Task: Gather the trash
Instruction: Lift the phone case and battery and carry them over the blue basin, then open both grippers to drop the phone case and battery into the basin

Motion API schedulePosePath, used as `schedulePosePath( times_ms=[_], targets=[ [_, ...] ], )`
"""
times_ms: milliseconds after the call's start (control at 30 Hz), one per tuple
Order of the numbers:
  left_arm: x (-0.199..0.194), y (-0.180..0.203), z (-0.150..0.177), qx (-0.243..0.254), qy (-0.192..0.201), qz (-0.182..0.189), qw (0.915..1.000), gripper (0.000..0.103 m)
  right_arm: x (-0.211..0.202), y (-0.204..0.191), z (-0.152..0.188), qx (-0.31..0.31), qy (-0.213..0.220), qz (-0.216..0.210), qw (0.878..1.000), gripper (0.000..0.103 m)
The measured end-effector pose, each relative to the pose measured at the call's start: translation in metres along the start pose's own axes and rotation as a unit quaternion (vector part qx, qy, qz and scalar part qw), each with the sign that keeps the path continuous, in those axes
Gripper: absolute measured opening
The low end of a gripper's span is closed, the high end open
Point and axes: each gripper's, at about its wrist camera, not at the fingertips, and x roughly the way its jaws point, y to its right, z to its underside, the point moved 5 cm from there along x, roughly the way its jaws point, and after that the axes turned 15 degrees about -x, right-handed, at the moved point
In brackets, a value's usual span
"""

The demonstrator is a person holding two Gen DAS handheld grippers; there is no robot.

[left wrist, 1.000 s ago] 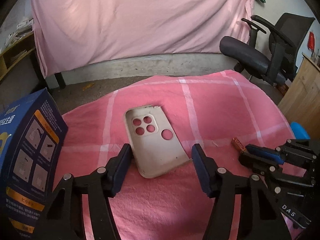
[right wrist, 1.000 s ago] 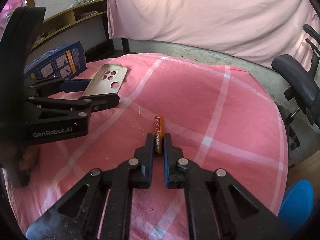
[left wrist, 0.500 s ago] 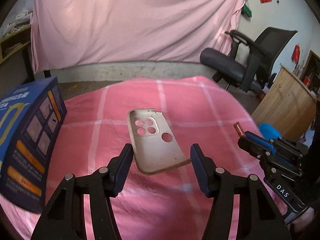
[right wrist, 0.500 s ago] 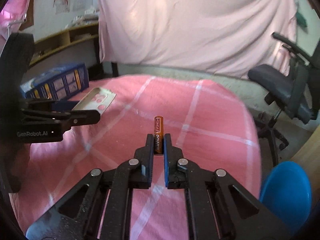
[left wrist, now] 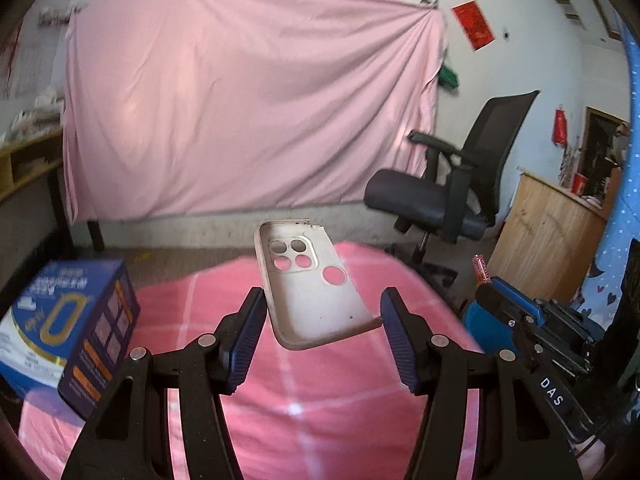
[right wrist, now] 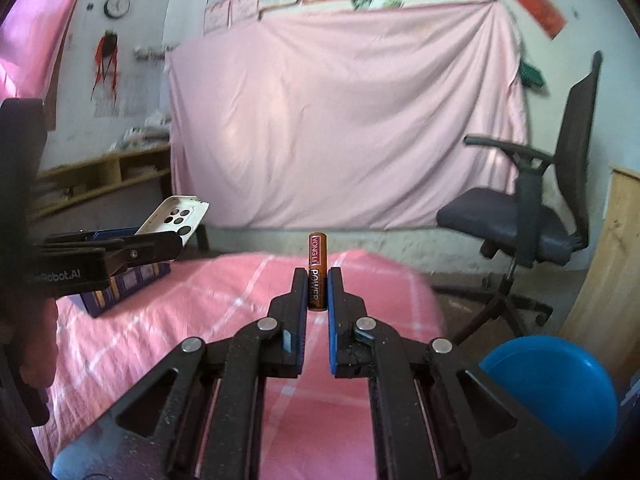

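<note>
A cracked beige phone case [left wrist: 316,312] with camera holes hangs in the air above the pink checked tablecloth [left wrist: 320,408]. My left gripper [left wrist: 323,300] is shut on its lower end. In the right wrist view the same case [right wrist: 176,212] sticks up from that gripper at the left. An orange and black battery [right wrist: 317,264] stands upright between the blue pads of my right gripper [right wrist: 317,280], which is shut on it. The battery [left wrist: 480,270] also shows at the right of the left wrist view, raised off the cloth.
A blue carton [left wrist: 72,328] sits on the table's left edge. A blue bin [right wrist: 556,384] stands on the floor by the table's right side, near a wooden cabinet [left wrist: 548,232]. A black office chair [right wrist: 520,216] stands beyond, before a pink sheet [left wrist: 240,100].
Both grippers have risen and tipped up towards the far wall. The phone case has come off the cloth in the left gripper. The battery has gone up in the right gripper.
</note>
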Motion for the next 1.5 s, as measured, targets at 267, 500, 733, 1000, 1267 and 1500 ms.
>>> schedulePosePath(
  times_ms=[267,500,733,1000,1267,1500],
  targets=[
    [-0.011,0.054,-0.014,0.041,0.045,0.037,0.9975,0.053,-0.031,0.030,-0.006,0.023,0.043,0.050,0.998,0.035],
    [-0.003,0.096,-0.010,0.069,0.049,0.071,0.9938,0.053,-0.053,0.068,0.000,0.053,0.058,0.097,0.992,0.035],
    [0.027,0.143,0.005,0.086,0.023,0.105,0.9905,0.053,-0.067,0.101,0.021,0.076,0.044,0.129,0.988,0.035],
    [0.069,0.190,0.031,0.083,-0.022,0.133,0.9873,0.053,-0.084,0.143,0.058,0.108,0.008,0.163,0.981,0.035],
    [0.103,0.216,0.064,0.095,-0.062,0.147,0.9825,0.053,-0.093,0.179,0.091,0.152,-0.028,0.178,0.972,0.035],
    [0.125,0.230,0.086,0.096,-0.109,0.153,0.9775,0.053,-0.088,0.197,0.115,0.189,-0.071,0.178,0.963,0.035]
  ],
)
